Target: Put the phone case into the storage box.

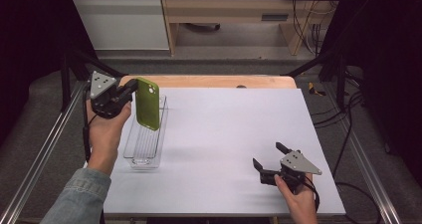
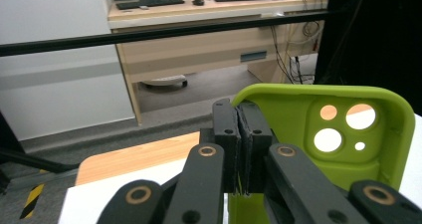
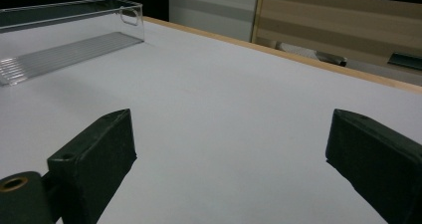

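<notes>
A green phone case (image 1: 148, 103) is gripped by the L gripper (image 1: 130, 88), jaws clamped tight on one edge of it; in the L gripper view the two black pads are seen pressed together on the case's rim (image 2: 242, 134), w/ the camera cut-outs of the case off to the right of the pads. In the high view the case is held upright, on its long axis, raised above the far end of a clear plastic tray (image 1: 133, 157); whether its lower edge touches the tray can't be told. The tray lies lengthwise at the left side of the white table sheet (image 1: 229, 134), near the left edge, & nothing is seen lying in it. The L hand (image 1: 105, 129) is seen beside the tray, a denim sleeve (image 1: 79, 194) coming in from the bottom left. The R gripper (image 1: 271, 162) is held low over the sheet at the near right, well apart from tray & case; its jaws are spread wide w/ nothing between them, bare sheet being seen btw. the two black pads in the R gripper view (image 3: 229, 149). In that same view the tray (image 3: 69, 40) is seen farther off at upper left. A wooden desk (image 1: 229, 10) stands beyond the table.
</notes>
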